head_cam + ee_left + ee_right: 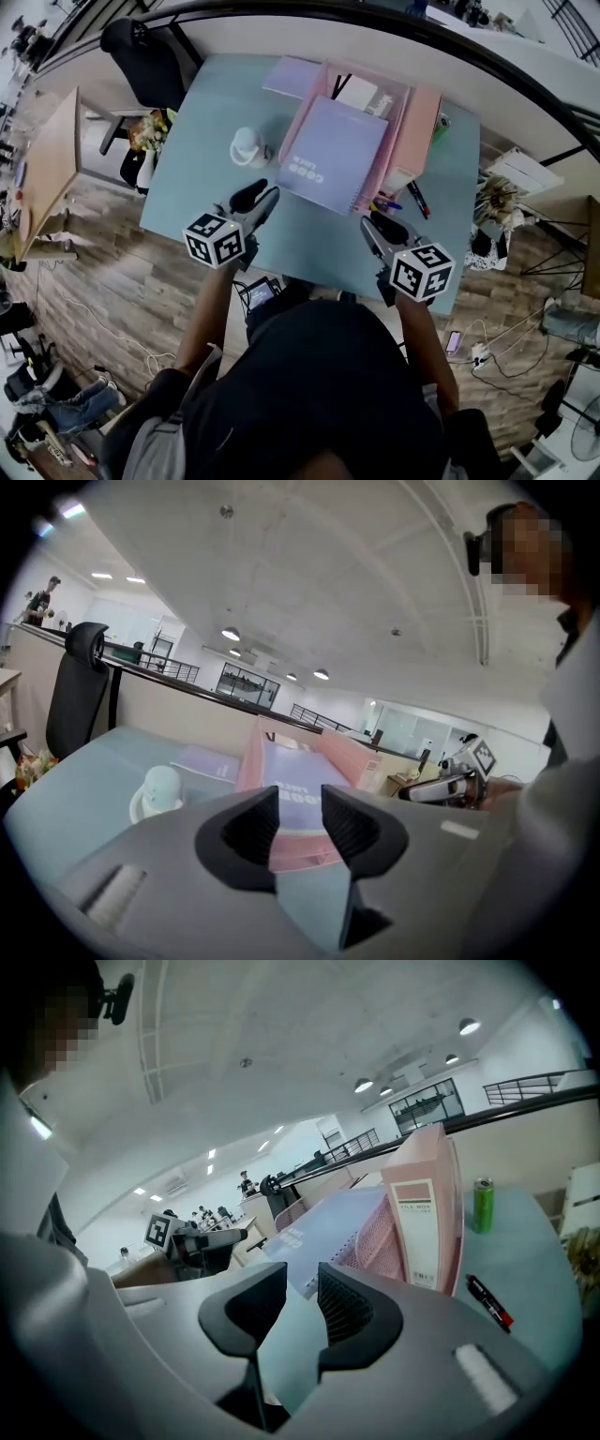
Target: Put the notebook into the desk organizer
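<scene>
Left gripper [254, 196]: hovering lower left of centre, jaws slightly apart, gripping nothing.
Right gripper [376, 228]: hovering lower right, jaws slightly apart, empty.
Notebook [337, 155]: leaning against the organizer [421, 124].

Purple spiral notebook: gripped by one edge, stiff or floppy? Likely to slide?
Probably flexes somewhat: the purple spiral notebook looks thin, so a corner grip may droop. The spiral binding side should be stiffer. It lies sloped over the front of the pink desk organizer, so a push could slide it.
</scene>
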The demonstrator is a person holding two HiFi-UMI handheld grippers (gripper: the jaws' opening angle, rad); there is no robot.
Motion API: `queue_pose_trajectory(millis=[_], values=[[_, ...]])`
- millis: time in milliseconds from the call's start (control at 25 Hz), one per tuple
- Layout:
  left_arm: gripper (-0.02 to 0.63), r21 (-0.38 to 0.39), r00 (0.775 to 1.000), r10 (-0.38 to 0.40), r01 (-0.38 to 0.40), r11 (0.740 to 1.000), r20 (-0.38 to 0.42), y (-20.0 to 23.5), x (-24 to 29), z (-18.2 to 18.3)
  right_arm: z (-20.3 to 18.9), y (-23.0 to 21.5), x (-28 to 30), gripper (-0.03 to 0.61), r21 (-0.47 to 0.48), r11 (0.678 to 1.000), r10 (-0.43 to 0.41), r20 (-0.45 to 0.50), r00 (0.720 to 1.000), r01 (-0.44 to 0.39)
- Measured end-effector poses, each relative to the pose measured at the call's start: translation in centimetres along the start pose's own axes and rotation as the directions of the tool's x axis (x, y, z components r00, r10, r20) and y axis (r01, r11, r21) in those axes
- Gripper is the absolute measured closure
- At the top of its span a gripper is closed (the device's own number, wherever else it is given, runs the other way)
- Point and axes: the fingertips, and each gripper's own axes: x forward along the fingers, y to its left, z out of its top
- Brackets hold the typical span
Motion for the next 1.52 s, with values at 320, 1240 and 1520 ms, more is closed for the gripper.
queue_pose_trajectory(millis=[320, 1240, 1520], values=[[0.41, -0.092, 0.994, -0.082, 0.076, 0.993, -0.066, 2.4, 3.4, -0.9, -0.7, -1.8, 2.6, 0.431, 0.193, 0.981, -0.029, 0.036, 0.999, 0.022], [0.465, -0.062, 0.978, -0.148, 0.14, 0.988, -0.15, 1.3, 5.1, -2.4, -0.8, -1.4, 5.6, 0.486, 0.22, 0.971, -0.099, 0.018, 0.995, 0.093], [0.469, 0.058, 0.987, -0.078, 0.087, 0.995, -0.14, -0.8, 3.0, -2.3, -0.8, 0.1, 4.3, 0.488, 0.099, 0.992, -0.077, -0.006, 0.997, 0.077]])
